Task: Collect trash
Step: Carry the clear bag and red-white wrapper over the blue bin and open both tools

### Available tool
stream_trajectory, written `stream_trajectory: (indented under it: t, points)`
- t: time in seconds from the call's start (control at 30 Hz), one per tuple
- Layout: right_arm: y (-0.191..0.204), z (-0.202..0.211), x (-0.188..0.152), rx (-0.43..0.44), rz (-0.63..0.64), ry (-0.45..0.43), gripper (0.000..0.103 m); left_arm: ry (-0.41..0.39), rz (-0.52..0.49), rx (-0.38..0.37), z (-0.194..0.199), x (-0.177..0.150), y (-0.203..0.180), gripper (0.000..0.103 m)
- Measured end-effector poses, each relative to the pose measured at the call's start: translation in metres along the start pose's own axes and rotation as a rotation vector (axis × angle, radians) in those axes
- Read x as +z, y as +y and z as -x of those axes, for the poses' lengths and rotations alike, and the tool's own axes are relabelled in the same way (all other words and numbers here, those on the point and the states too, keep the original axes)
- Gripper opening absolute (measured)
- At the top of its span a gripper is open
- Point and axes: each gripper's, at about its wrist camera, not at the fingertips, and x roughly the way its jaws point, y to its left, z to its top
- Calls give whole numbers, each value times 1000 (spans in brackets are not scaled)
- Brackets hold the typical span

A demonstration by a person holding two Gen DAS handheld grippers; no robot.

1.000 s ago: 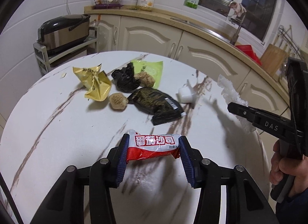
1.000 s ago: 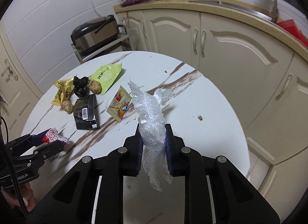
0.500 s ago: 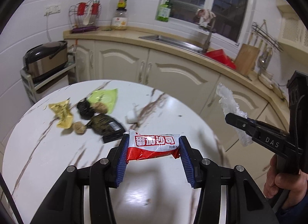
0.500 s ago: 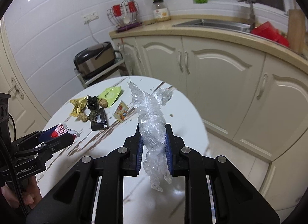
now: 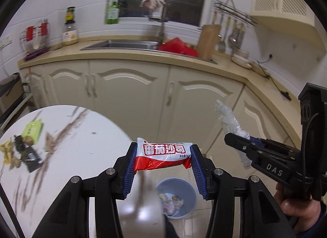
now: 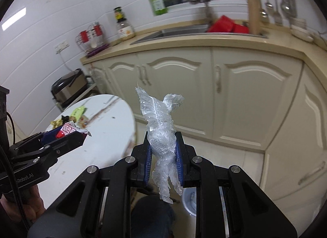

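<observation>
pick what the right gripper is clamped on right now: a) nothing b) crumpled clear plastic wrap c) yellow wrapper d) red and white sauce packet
b: the right gripper is shut on the crumpled clear plastic wrap, which sticks out above and below its pads, while the red and white packet sits in the left gripper.

both grippers — swung off table (image 5: 85,156) | now above bin (image 5: 175,199)
</observation>
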Motion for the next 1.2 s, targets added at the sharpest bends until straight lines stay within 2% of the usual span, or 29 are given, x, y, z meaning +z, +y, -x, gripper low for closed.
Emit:
stream_trajectory:
  t: [0.17,0.33,0.43,0.67,0.87,1.07,1.2]
  points:
    - [-48,6,-17,-63,-64,22,19,45,-38,-48,-43,4,-33,46]
    - [-88,-4,-36,-87,-127,69,19,111,-58,-60,-95,7,-47,46]
    - [-109,-20,-50,-94,-161,109,19,167,-74,-65,-128,4,-53,46]
    - [-153,-85,-96,-91,-265,257,19,312,-73,-54,-217,0,-52,46]
    - [-180,-131,-131,-87,-337,355,19,389,-66,-41,-274,1,-53,46]
    - [-197,-160,-146,-72,-385,408,20,445,-64,-16,-321,-1,-61,50]
    - [-202,-169,-148,-62,-398,417,24,477,-53,11,-341,-2,-63,59]
